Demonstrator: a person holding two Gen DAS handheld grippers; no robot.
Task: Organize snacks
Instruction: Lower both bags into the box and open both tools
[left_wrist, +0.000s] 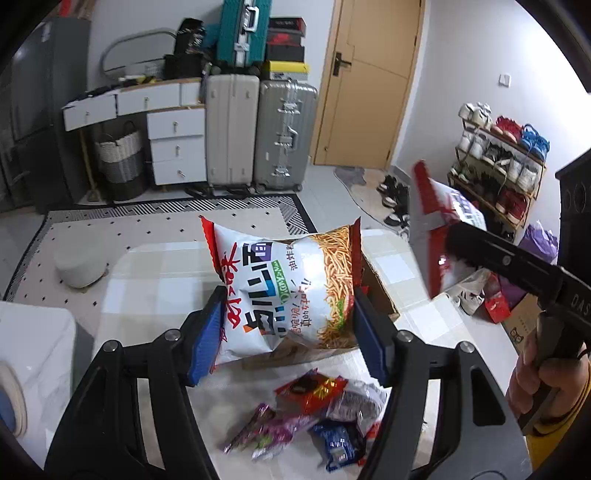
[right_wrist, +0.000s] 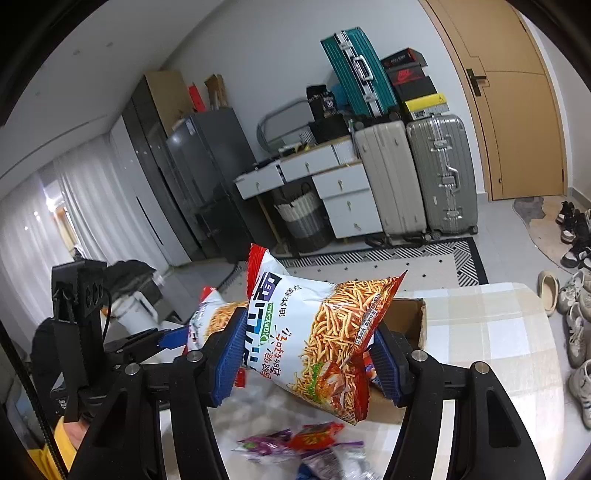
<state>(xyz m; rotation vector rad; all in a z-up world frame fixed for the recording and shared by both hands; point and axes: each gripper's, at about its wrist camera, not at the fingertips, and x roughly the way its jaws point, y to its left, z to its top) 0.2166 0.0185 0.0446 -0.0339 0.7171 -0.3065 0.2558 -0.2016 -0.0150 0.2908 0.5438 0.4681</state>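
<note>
Checked table (left_wrist: 155, 280), box (right_wrist: 406, 317) on it; left gripper (left_wrist: 288, 332) and right gripper (right_wrist: 310, 358) each clamp a noodle bag (left_wrist: 280, 288) above loose snacks (left_wrist: 314, 417).

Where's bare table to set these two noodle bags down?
Free: the checked tabletop right of the cardboard box, and the stretch left of the left tool's bag. Crowded: the small snack packets at the near edge.
</note>
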